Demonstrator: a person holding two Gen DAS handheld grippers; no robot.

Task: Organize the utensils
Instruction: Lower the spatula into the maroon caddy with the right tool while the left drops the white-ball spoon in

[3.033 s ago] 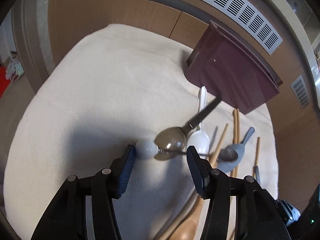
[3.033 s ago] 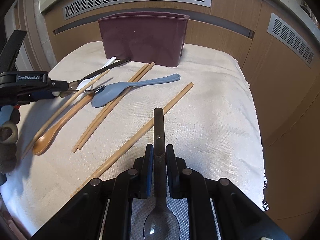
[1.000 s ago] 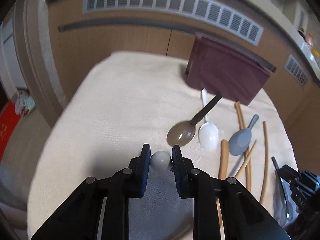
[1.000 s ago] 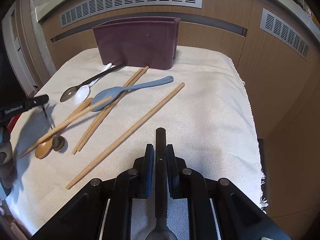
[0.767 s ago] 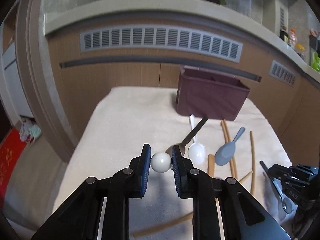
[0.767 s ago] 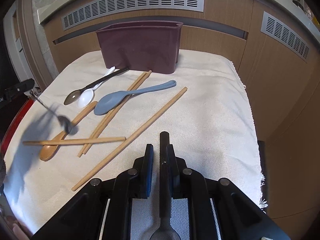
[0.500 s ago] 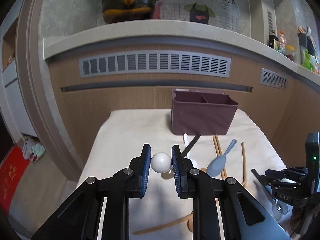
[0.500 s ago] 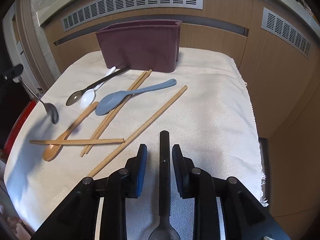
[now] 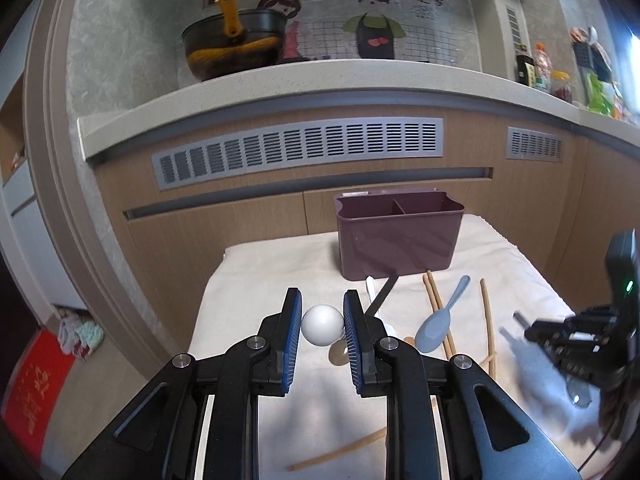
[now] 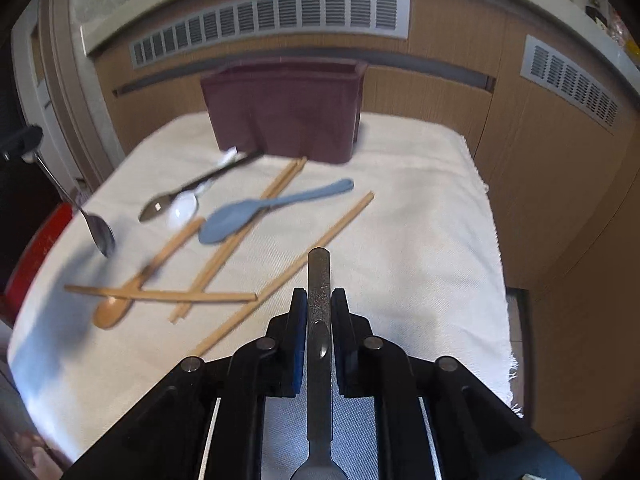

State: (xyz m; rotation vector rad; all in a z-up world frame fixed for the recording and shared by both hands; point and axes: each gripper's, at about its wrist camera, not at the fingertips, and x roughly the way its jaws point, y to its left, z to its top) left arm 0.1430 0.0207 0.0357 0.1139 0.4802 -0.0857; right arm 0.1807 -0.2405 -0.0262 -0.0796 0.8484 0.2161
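My left gripper (image 9: 322, 324) is shut on the white ball end (image 9: 322, 324) of a small metal spoon and holds it high above the cloth. In the right wrist view that spoon (image 10: 96, 228) hangs bowl-down at the far left. My right gripper (image 10: 319, 312) is shut on the black handle of a spoon (image 10: 319, 280), bowl toward the camera. A maroon two-compartment holder (image 9: 396, 236) stands at the back of the cloth; it also shows in the right wrist view (image 10: 286, 110).
On the white cloth (image 10: 420, 240) lie a dark spoon (image 10: 192, 190), a white spoon (image 10: 182, 206), a blue spoon (image 10: 264, 208), a wooden spoon (image 10: 132, 288) and several chopsticks (image 10: 288, 272). Wooden cabinets with vents stand behind.
My left gripper closed on the spoon's ball end and lifted it high off the cloth, knocking a chopstick crosswise. My right gripper loosened briefly, then closed again on the black-handled spoon.
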